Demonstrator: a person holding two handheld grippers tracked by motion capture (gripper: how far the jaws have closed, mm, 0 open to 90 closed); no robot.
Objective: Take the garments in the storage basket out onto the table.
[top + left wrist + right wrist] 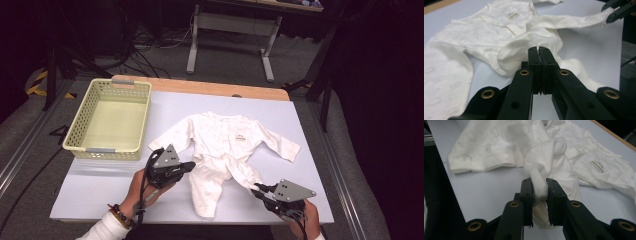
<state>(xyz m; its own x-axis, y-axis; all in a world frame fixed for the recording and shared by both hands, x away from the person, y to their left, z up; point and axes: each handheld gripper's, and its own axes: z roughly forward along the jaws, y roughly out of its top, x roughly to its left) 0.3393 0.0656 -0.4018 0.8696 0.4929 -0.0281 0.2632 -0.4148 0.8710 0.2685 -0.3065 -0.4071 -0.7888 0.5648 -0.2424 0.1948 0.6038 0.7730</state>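
A white baby romper (pixel 225 137) lies spread on the pale blue table cover (pixel 95 190), collar away from me. My left gripper (pixel 192 165) sits at the romper's left hip. In the left gripper view its jaws (pixel 539 48) are shut together, with a thin raised fold of the romper (pixel 486 32) pinched at their tips. My right gripper (pixel 257 189) is at the front right, shut on the end of one twisted leg. In the right gripper view the bunched leg cloth (pixel 549 157) runs down between the jaws of the right gripper (pixel 539 182). The right gripper (pixel 616 11) also shows far off in the left gripper view, stretching that leg.
A pale yellow plastic basket (pixel 107 149) stands empty at the table's back left. The table's wooden edge (pixel 210 87) runs along the back. Beyond it are a metal desk frame (pixel 230 25) and cables on the floor. Bare cover lies left of the romper.
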